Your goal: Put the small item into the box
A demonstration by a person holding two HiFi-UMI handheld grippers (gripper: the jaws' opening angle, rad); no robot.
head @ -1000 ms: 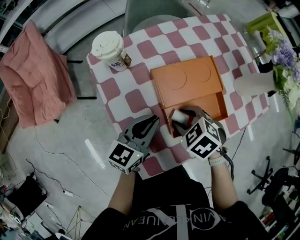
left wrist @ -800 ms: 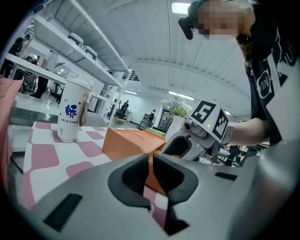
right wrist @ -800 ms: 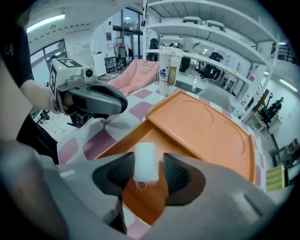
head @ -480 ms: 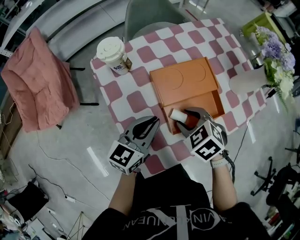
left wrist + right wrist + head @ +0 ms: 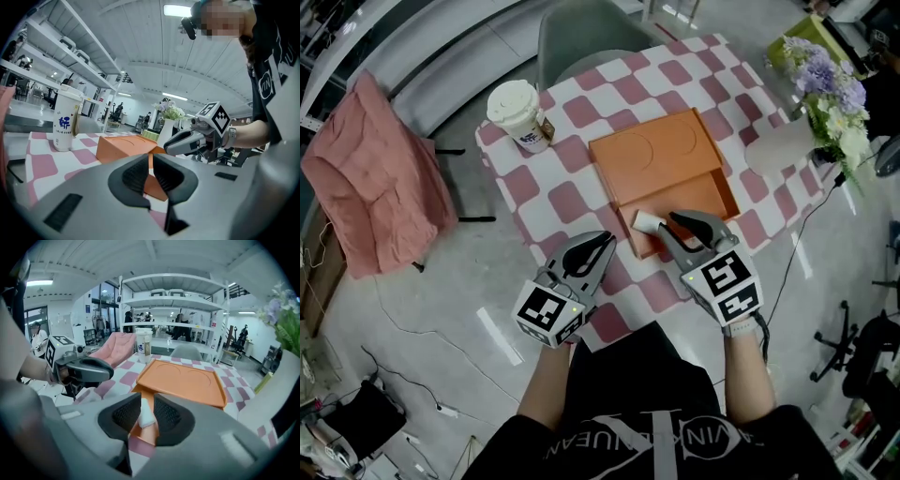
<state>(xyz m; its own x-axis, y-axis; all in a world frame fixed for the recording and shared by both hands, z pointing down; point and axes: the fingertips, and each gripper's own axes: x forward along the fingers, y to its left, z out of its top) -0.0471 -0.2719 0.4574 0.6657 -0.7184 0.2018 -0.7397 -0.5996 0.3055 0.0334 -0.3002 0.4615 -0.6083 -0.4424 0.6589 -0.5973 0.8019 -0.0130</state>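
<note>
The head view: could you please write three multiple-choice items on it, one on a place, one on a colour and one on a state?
1. Where does the paper cup stand? A on the checked cloth, apart from the box; B inside the box; C on top of the box.
2. What colour is the box? A blue; B orange; C green.
3. How is the box? A fully covered; B open at its near end; C upside down.
Key: 1 A, bare checked cloth shows between the paper cup and the box; 2 B, its top is plainly orange; 3 B, the end nearest the person shows its inside.
</note>
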